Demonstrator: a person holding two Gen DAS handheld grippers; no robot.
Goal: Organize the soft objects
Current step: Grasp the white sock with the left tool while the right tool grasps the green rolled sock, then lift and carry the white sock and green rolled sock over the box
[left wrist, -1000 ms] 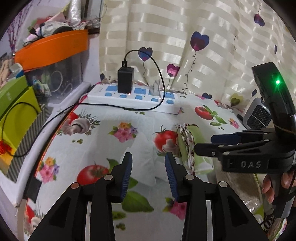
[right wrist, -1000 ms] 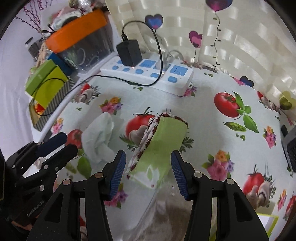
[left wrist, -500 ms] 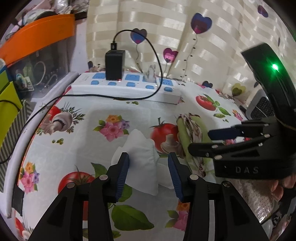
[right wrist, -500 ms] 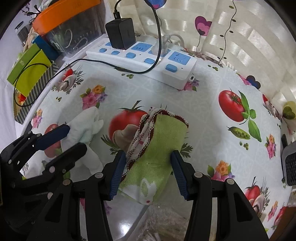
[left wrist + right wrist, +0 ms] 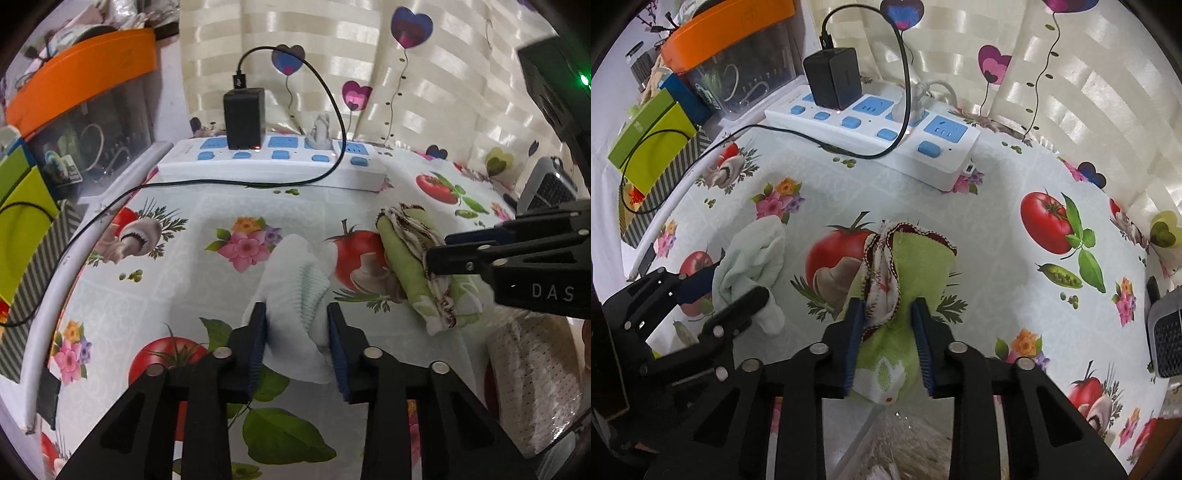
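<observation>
A crumpled white cloth (image 5: 295,284) lies on the flowered tablecloth (image 5: 207,295). My left gripper (image 5: 296,328) straddles its near end, and the jaws are closing with both blue pads touching the cloth. To its right lies a folded green cloth (image 5: 406,266) with a red-stitched edge. In the right wrist view my right gripper (image 5: 887,323) is closing on this green cloth (image 5: 916,266), which bunches between the pads. The white cloth (image 5: 753,254) and the left gripper (image 5: 727,291) show at that view's left. The right gripper (image 5: 454,251) reaches in from the left wrist view's right.
A white power strip (image 5: 269,162) with a black charger (image 5: 243,118) and a looping cable lies at the back by the curtain. An orange-lidded box (image 5: 81,85) and green boxes (image 5: 22,221) stand off the table's left edge. A grey grilled device (image 5: 546,184) sits at the right, and a clear bag (image 5: 532,369) lies nearer.
Both grippers came down over their cloths. The left jaws narrowed onto the white cloth and the right jaws narrowed onto the green cloth.
</observation>
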